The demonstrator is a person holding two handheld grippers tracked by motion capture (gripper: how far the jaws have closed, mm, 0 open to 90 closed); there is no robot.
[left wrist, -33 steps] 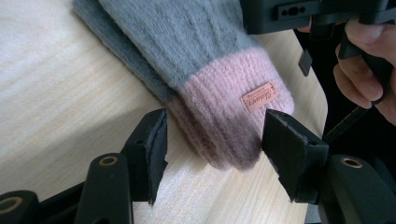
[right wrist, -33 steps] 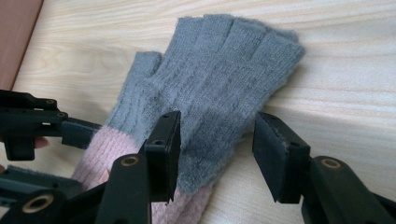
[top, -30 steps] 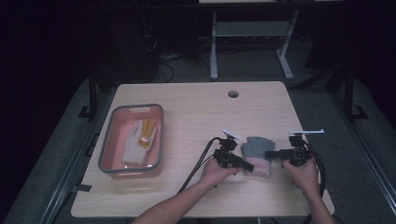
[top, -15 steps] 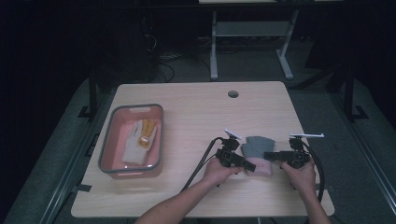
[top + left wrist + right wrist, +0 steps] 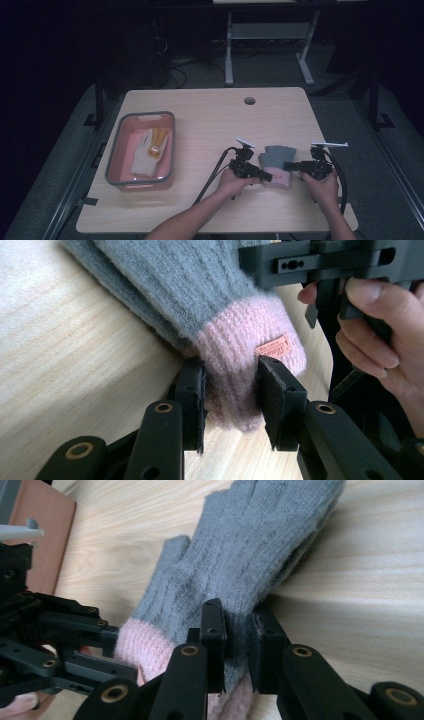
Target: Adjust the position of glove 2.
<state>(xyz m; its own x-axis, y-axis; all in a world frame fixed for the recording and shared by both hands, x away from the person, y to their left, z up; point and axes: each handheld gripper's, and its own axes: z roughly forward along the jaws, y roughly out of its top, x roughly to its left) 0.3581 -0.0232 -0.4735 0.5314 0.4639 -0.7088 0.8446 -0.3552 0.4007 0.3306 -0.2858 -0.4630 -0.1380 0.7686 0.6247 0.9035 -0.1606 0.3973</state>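
Both pairs of black fingers are closed on the grey knitted glove with the pink ribbed cuff [image 5: 278, 165], which serves as the landmark and lies flat on the pale wooden table [image 5: 210, 120], toward its near right part. Since a second ago, the jaws of both grippers have been closing and the glove is now pinched between them; earlier they stood wider at its edges. The glove itself is seen in the same place as before, and neither hand appears to have shifted.

Well to the left of the glove, the pink rectangular plastic bin with a grey rim [image 5: 116, 152] is found on the table, and in it a white work glove with yellow patches [image 5: 150, 150] is lying; both are unchanged.

At the glove's left side, the left gripper [image 5: 230, 400] is clamped on the pink cuff, one finger pad [image 5: 192, 405] being pressed against each side of the ribbing. A small orange label [image 5: 274, 346] is seen on the cuff just beyond it.

At the glove's right side, the right gripper [image 5: 237, 645] is clamped on the glove's edge just beyond the cuff, grey knit being squeezed between its pads [image 5: 214, 640].
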